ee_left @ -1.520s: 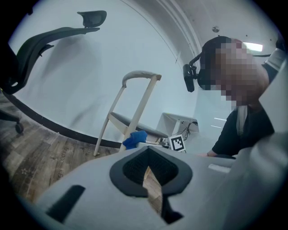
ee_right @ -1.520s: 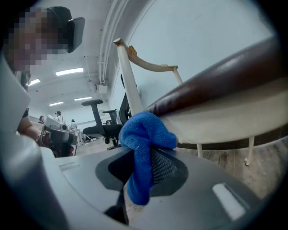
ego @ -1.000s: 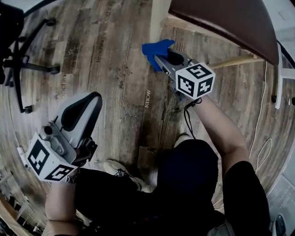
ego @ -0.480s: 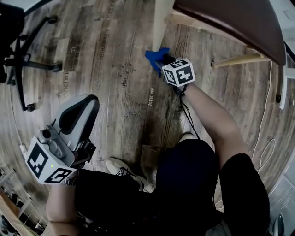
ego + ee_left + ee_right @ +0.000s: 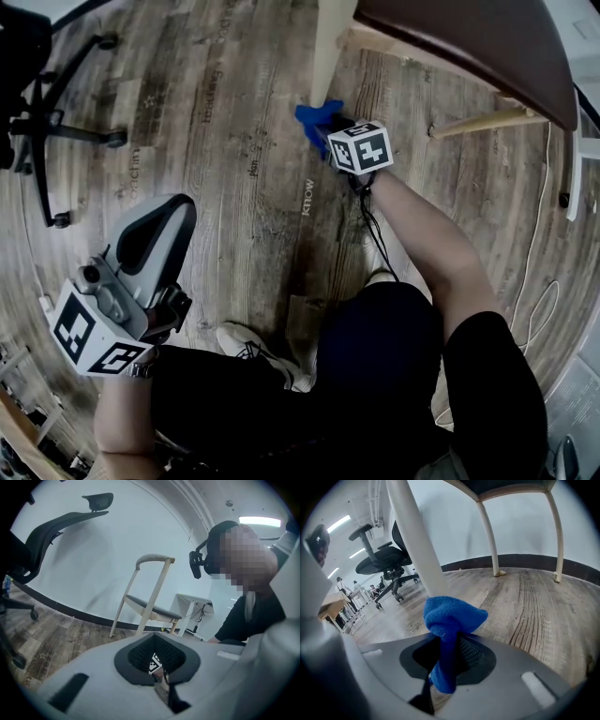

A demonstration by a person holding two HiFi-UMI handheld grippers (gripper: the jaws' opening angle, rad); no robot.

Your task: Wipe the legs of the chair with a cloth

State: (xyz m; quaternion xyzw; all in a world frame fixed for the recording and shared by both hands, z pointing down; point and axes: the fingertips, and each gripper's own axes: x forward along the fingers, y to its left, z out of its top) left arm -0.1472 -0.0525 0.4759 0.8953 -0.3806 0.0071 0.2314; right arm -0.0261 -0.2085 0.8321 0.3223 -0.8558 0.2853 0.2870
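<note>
Cloth [image 5: 314, 114] — blue and bunched — is clamped in the right gripper [image 5: 325, 129]. The jaws grip its lower part, and the upper wad bulges out past them. The wad lies against the chair leg [image 5: 328, 52], a pale round post, low down near where it meets the wood floor [image 5: 234, 159]. The dark chair seat [image 5: 469, 47] overhangs just beyond. The left gripper [image 5: 161, 223] hangs well apart at the person's left side, its jaws drawn together with nothing between them. A black office chair [image 5: 37, 103] stands at the floor's far left edge.
</note>
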